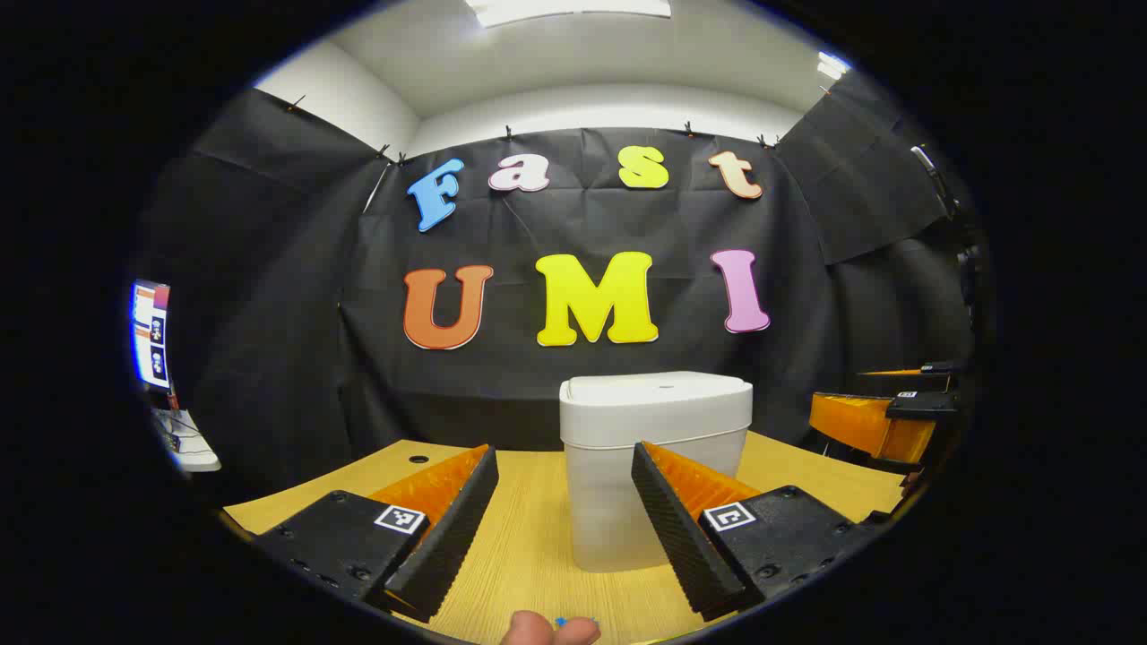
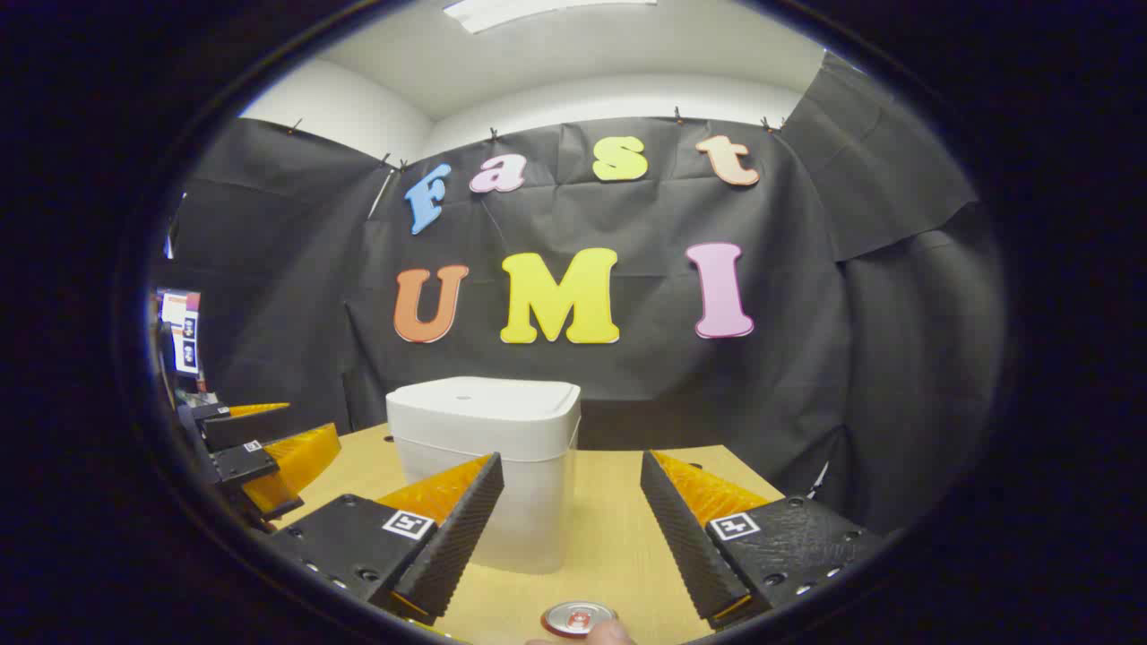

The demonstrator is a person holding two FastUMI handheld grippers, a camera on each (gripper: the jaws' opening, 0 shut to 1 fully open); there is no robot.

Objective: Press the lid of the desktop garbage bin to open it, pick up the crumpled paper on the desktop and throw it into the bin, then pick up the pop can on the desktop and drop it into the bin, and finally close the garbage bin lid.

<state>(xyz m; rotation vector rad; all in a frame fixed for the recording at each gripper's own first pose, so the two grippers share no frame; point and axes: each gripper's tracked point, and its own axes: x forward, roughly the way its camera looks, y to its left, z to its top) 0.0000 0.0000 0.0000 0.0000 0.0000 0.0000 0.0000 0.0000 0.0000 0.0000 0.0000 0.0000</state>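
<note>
Left gripper (image 1: 564,466) held low over the wooden desktop (image 1: 529,537), fingers spread wide with nothing between the pads. White garbage bin (image 1: 657,466) straight ahead in the left gripper view, standing upright on the desktop, lid (image 1: 657,392) down and flat. Bin body framed in the gap between the fingers but farther off, apart from both. At the bottom edge of that view, a fingertip (image 1: 538,630) of the person with a small blue speck beside it; too little showing to name the speck.

Right gripper (image 2: 572,470) likewise low over the desktop (image 2: 618,537), fingers spread apart, empty. Garbage bin (image 2: 488,466) in the right gripper view ahead and a little left, partly behind the left-hand finger, lid (image 2: 484,403) shut. Pop can (image 2: 579,618) just below the gap between the fingers at the bottom of the right gripper view, upright, silver top with its tab facing the camera, near the bin's base. Possibly a fingertip touching the can's lower rim, though cut off by the edge.

Other gripper visible at the far right of the left gripper view and the far left of the right gripper view, alongside, well apart from the bin.
</note>
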